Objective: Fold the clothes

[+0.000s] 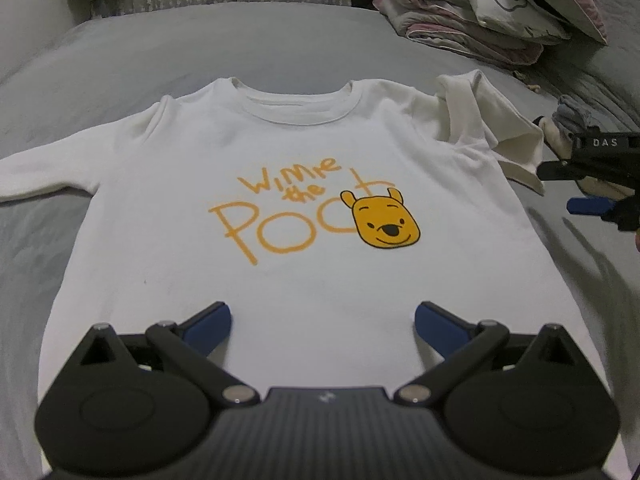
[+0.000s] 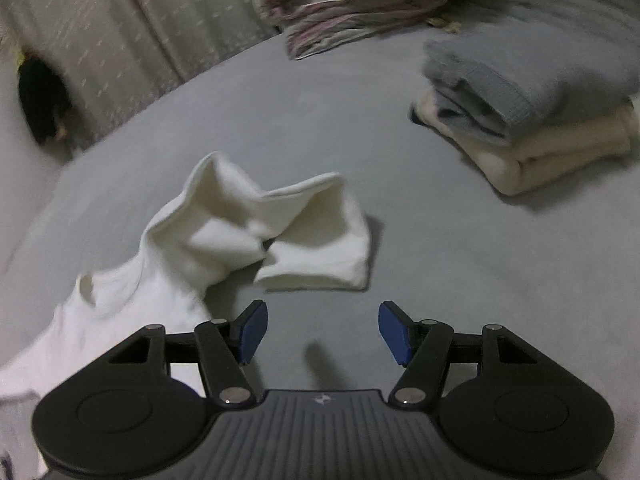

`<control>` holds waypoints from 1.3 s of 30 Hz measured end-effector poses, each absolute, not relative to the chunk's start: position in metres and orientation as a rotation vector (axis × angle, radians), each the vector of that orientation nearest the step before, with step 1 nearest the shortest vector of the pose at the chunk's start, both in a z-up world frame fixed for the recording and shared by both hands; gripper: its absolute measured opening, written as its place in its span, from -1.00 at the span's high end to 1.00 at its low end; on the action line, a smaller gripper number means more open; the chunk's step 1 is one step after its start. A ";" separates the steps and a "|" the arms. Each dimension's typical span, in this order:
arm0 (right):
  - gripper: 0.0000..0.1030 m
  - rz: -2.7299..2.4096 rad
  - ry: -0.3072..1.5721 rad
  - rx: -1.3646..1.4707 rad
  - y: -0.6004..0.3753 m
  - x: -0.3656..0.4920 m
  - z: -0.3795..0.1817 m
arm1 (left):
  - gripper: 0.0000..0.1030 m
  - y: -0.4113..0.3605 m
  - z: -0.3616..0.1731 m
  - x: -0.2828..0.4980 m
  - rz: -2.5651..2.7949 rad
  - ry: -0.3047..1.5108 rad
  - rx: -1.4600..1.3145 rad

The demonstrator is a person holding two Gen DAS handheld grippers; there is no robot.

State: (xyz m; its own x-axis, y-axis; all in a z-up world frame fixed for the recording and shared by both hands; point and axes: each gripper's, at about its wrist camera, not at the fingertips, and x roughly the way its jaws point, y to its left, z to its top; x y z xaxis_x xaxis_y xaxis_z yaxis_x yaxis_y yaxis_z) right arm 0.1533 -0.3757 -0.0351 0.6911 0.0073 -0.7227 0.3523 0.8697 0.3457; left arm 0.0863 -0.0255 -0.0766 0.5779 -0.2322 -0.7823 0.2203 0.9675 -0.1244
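A white sweatshirt (image 1: pixel 304 152) lies face up on a grey bed (image 1: pixel 120 60), ready for folding. Left tongs (image 1: pixel 323 322) hover apart over its hem. Right tongs (image 2: pixel 323 330), apart and empty, approach the crumpled sleeve (image 2: pixel 280 232), probably to straighten it.

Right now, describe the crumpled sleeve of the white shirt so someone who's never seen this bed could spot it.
On the grey bed lies a white shirt with a yellow bear print. Its crumpled sleeve is bunched and folded over itself near the right gripper, unlike the other sleeve, which lies flat and stretched out.
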 end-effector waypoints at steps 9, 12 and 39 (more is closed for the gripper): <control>0.08 -0.221 0.753 0.572 -0.407 0.188 -0.051 | -1.00 -0.039 -0.083 0.086 -0.239 0.870 0.076; 0.59 -0.227 0.738 0.445 -0.393 0.203 -0.060 | -1.00 -0.040 -0.083 0.086 -0.238 0.865 0.083; 0.89 -0.581 0.155 -1.365 -0.372 0.161 -0.044 | -1.00 -0.036 -0.082 0.089 -0.258 0.881 0.068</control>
